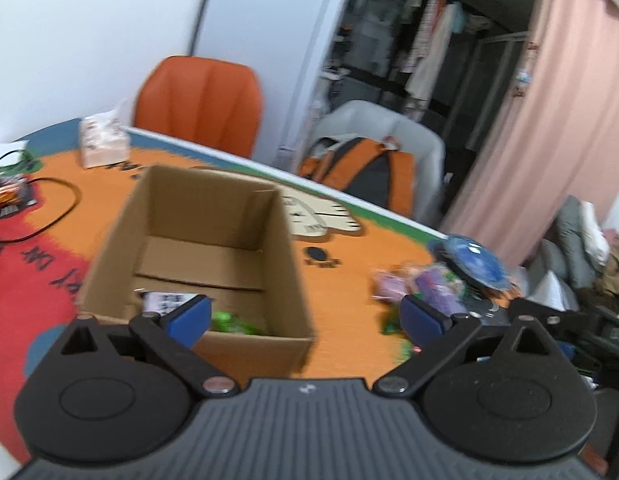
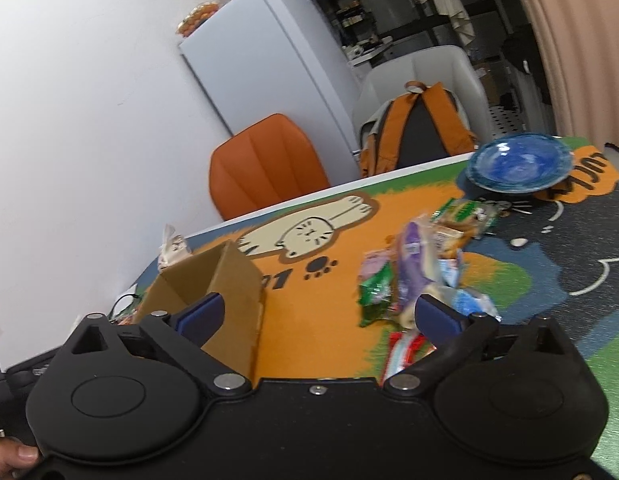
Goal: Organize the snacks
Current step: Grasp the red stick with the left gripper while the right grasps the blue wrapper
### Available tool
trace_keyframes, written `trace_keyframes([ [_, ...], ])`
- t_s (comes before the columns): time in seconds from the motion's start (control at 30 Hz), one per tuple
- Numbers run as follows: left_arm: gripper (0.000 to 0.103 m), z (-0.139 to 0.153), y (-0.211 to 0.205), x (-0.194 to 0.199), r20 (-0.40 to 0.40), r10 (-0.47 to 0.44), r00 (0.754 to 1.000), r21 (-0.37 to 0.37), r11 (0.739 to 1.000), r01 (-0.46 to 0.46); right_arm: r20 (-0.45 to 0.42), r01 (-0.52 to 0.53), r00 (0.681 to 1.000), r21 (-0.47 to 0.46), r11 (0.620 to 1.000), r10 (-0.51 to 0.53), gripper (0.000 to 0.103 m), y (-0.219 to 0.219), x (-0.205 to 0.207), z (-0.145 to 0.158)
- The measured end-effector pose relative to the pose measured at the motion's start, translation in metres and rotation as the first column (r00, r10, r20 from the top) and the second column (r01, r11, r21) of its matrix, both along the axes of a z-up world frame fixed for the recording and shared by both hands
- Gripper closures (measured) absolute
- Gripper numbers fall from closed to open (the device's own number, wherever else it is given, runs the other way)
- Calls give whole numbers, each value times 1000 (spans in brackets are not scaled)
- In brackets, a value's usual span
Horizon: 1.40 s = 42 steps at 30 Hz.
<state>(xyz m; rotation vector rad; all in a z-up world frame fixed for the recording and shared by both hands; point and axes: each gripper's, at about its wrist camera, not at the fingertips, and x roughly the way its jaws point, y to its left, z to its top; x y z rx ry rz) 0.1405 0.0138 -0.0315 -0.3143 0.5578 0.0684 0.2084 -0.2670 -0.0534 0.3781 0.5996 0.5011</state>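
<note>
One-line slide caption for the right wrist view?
Open right gripper above the cartoon-cat mat, between a cardboard box and a loose snack pile near a blue bowl.

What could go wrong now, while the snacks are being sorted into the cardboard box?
1. The cardboard box looks light; the open left claw hangs by its near wall and could push or tip it.
2. The snack pile is crowded, so the open right claw may pinch two packets together.
3. The blue bowl stands near the table's edge, behind the pile; a wide sweep could knock it.
</note>
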Motion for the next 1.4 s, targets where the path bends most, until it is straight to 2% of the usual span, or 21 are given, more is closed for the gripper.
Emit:
trace_keyframes([
  [0.23,3,-5,-25,13,-2,-52,999,-20,998,52,15,56,998,-19,998,-56,0,-23,-4,-11],
  [0.47,3,-15,-49,20,1,-94,996,-27,995,94,14,133,991,2,991,-133,0,-62,-11,-22],
  [0.87,6,-28,-88,34,-20,-169,986,12,986,169,-5,198,980,9,980,-198,1,-100,-2,-46],
  [0.93,10,-28,-96,36,-22,-176,984,31,984,177,-5,203,979,12,979,-203,2,-104,0,-51],
  [1.07,18,-35,-104,44,-37,-199,979,29,979,200,-46,198,979,21,980,-197,19,-111,11,-62],
  [1.17,24,-42,-108,52,-56,-209,976,31,977,211,-63,191,980,31,981,-189,22,-113,16,-70],
  [1.3,39,-55,-114,64,-97,-202,975,38,978,206,-71,163,985,38,986,-160,25,-111,23,-76],
  [1.4,46,-65,-113,74,-123,-187,975,6,982,189,-87,130,988,21,991,-128,34,-105,32,-80],
])
